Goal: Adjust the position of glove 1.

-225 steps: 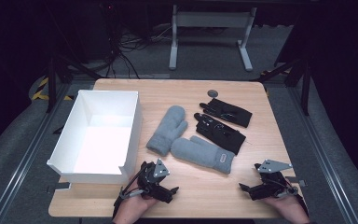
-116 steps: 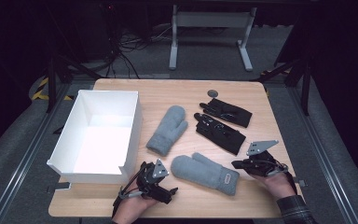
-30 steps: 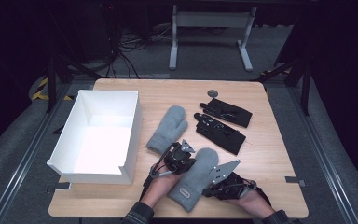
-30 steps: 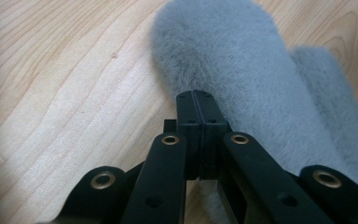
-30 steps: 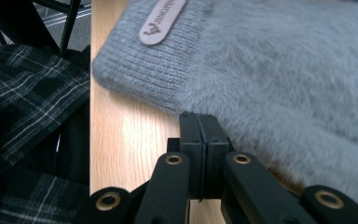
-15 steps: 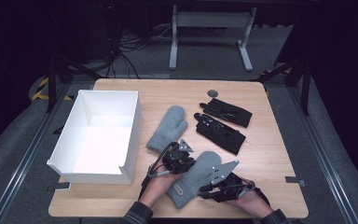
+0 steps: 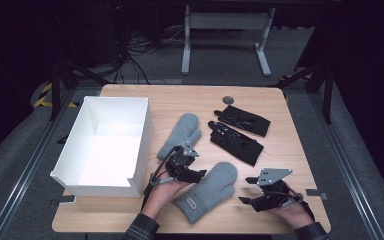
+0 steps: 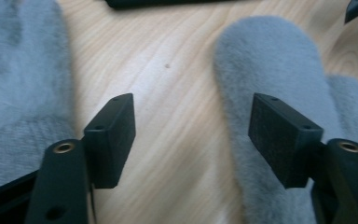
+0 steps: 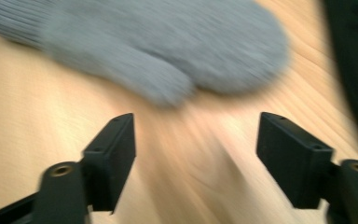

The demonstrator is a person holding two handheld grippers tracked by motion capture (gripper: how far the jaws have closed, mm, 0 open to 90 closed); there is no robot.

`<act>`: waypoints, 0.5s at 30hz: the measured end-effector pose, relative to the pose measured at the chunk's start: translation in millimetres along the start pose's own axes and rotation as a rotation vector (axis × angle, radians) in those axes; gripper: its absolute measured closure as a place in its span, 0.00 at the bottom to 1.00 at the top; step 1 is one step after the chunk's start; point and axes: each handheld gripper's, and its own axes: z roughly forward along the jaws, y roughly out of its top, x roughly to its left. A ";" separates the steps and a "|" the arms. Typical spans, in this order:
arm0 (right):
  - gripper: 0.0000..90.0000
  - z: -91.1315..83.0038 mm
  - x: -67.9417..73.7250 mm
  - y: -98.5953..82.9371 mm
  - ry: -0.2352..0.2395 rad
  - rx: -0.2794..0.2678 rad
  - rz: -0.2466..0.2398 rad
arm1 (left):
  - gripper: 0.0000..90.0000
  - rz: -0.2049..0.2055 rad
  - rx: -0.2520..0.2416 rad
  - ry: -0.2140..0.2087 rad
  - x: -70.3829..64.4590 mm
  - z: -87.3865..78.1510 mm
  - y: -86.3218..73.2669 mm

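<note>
The near grey mitten (image 7: 207,191) lies flat on the wooden surface (image 7: 290,150) toward the front edge, between the two grippers, its rounded tip pointing up and to the right and its ribbed cuff with a small label toward the person. The left gripper (image 7: 196,173) rests at the mitten's upper left edge. In the left gripper view its jaws stand wide apart, clamped on nothing: one jaw sits over bare wood, the other over the fuzzy edge of that mitten (image 8: 270,88), though whether it presses on the fabric cannot be told. The second grey mitten (image 8: 23,84) fills the other side of that view.

The right gripper (image 7: 247,191) sits to the right of the near mitten, a little apart from it, with the person's hand (image 7: 295,212) behind it at the front edge. In the right gripper view, which is blurred, its jaws are also spread wide and empty over bare wood, with the mitten (image 9: 168,46) lying beyond them.

In the high view the second grey mitten (image 7: 181,133) lies just above the left gripper, slanting beside the white box (image 7: 142,140), which stands open on the left of the surface. Two black gloves (image 7: 237,135) lie to the right of it, and a small dark disc (image 7: 228,99) sits just beyond them.
</note>
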 end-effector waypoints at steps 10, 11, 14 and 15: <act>0.17 -9.5 -25.8 -28.8 -0.142 0.014 0.097 | 0.18 -0.027 -0.013 0.076 20.4 -2.1 16.6; 0.17 -10.7 -28.7 -30.4 -0.147 0.013 0.112 | 0.18 -0.037 -0.017 0.086 23.6 -2.3 18.2; 0.17 -12.5 -34.3 -34.2 -0.171 0.006 0.139 | 0.18 -0.051 -0.026 0.120 34.5 -3.6 22.7; 0.17 -12.9 -35.1 -34.8 -0.174 0.007 0.143 | 0.18 -0.061 -0.029 0.129 38.2 -3.5 23.8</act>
